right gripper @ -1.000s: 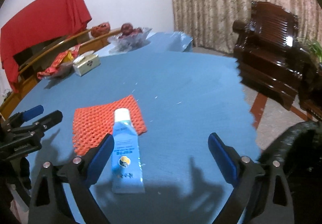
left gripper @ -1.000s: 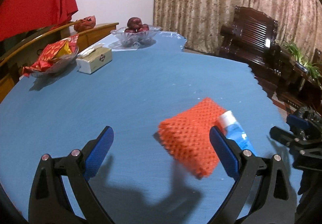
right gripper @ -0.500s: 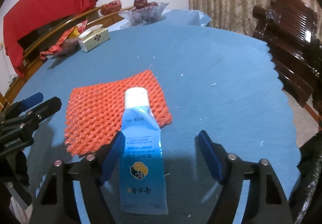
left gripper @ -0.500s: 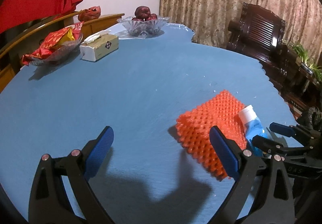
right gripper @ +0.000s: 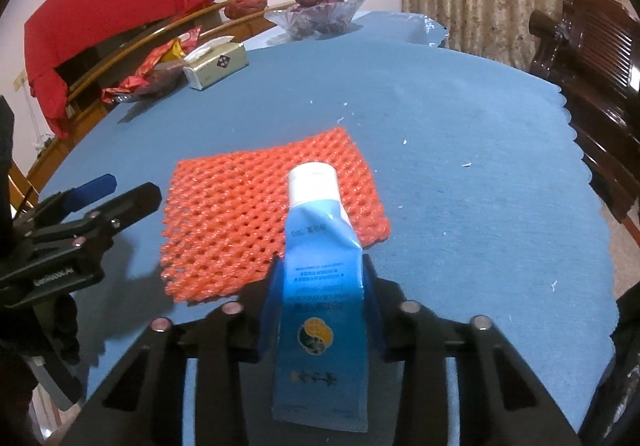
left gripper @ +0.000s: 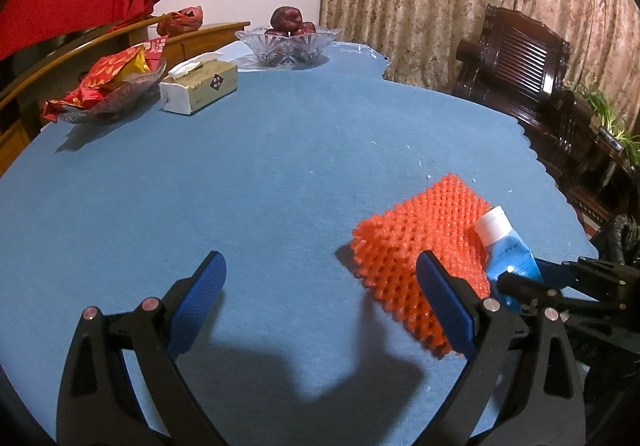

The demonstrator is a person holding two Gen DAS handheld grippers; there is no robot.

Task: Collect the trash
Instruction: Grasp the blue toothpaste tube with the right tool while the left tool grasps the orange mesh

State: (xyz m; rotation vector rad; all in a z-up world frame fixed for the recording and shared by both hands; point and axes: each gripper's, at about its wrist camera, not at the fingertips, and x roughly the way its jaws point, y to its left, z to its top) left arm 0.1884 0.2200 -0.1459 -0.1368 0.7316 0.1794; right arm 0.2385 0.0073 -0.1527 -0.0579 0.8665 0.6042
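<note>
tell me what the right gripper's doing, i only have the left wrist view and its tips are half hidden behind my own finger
Observer: The right gripper is closing, with the blue tube between its pads, which meet the tube's sides.
Operator: where on the tube
Observer: About midway along the body, below the white cap; the flat crimped end lies toward the camera.
Operator: is the tube clear of the orange net
Observer: No, its cap end lies on the orange foam net; the rest is over the blue tablecloth.
Operator: my left gripper near it?
Observer: The left gripper is open, beside the net's left edge, holding nothing.
</note>
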